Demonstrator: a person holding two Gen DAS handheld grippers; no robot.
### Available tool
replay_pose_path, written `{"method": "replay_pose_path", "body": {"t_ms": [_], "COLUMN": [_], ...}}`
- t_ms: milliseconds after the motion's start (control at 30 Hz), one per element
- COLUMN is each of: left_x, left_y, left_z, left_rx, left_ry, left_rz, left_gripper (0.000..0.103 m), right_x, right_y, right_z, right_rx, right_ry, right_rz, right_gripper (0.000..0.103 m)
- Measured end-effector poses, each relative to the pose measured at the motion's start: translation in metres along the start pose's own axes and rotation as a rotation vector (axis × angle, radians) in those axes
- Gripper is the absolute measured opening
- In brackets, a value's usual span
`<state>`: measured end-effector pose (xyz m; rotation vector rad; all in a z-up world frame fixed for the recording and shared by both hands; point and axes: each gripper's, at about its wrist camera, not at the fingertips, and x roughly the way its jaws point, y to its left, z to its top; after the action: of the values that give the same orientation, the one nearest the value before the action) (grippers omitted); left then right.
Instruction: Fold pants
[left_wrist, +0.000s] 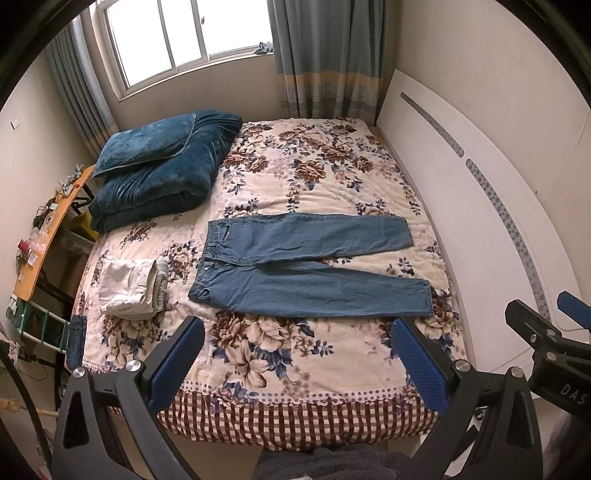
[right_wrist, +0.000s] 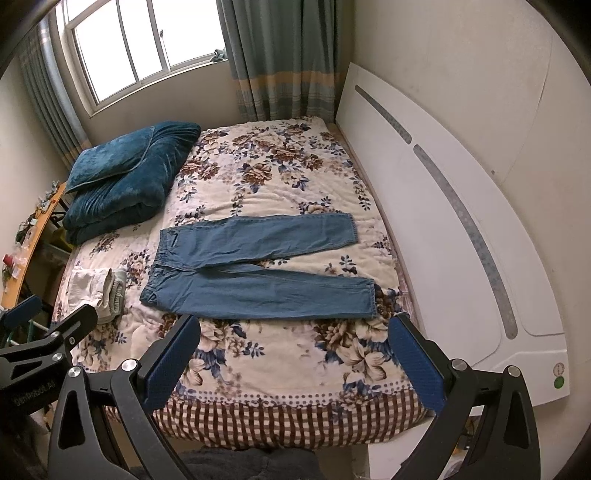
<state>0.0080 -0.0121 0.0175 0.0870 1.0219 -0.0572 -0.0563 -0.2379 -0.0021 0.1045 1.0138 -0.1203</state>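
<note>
Blue jeans (left_wrist: 295, 266) lie flat and spread on the floral bedspread (left_wrist: 314, 177), waistband to the left, both legs running right and splayed apart. They also show in the right wrist view (right_wrist: 251, 273). My left gripper (left_wrist: 297, 325) is open and empty, held above the bed's near edge, short of the jeans. My right gripper (right_wrist: 295, 325) is open and empty too, hovering just short of the near leg. The right gripper's arm shows at the right edge of the left view (left_wrist: 546, 343).
A folded pale garment pile (left_wrist: 131, 286) lies left of the jeans. A folded teal quilt with a pillow (left_wrist: 162, 166) sits at the far left of the bed. A white headboard (left_wrist: 480, 221) lines the right side. A wooden desk (left_wrist: 48, 229) stands left.
</note>
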Motion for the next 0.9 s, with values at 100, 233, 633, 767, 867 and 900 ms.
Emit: {"method": "replay_pose_path", "body": {"t_ms": [100, 233, 633, 767, 867, 900], "left_x": [0.0001, -0.0008, 0.0007, 0.0011, 0.001, 0.0011], "left_y": [-0.0002, -0.0013, 0.0003, 0.001, 0.001, 0.0017], "left_z": [-0.0005, 0.0011, -0.0008, -0.0018, -0.0021, -0.003], "left_rx": [-0.001, -0.003, -0.002, -0.002, -0.003, -0.002], "left_ry": [0.0, -0.001, -0.003, -0.004, -0.003, -0.003], "left_rz": [0.0, 0.0, -0.004, -0.004, -0.004, -0.005], "left_gripper": [0.103, 0.103, 0.103, 0.103, 0.103, 0.103], "right_x": [0.0022, 0.0029, 0.0034, 0.0037, 0.0033, 0.0035], "right_y": [-0.0023, -0.0032, -0.0064, -0.0064, -0.0062, -0.0055], "right_z": [-0.0015, -0.0029, -0.0055, -0.0055, -0.0059, -0.0047], "right_rx": [0.0, 0.002, 0.001, 0.0, 0.0, 0.001], "right_ry": [0.003, 0.008, 0.008, 0.006, 0.006, 0.007], "right_rz": [0.0, 0.003, -0.005, -0.008, -0.007, -0.006], "right_gripper": [0.103, 0.103, 0.103, 0.103, 0.103, 0.103]}}
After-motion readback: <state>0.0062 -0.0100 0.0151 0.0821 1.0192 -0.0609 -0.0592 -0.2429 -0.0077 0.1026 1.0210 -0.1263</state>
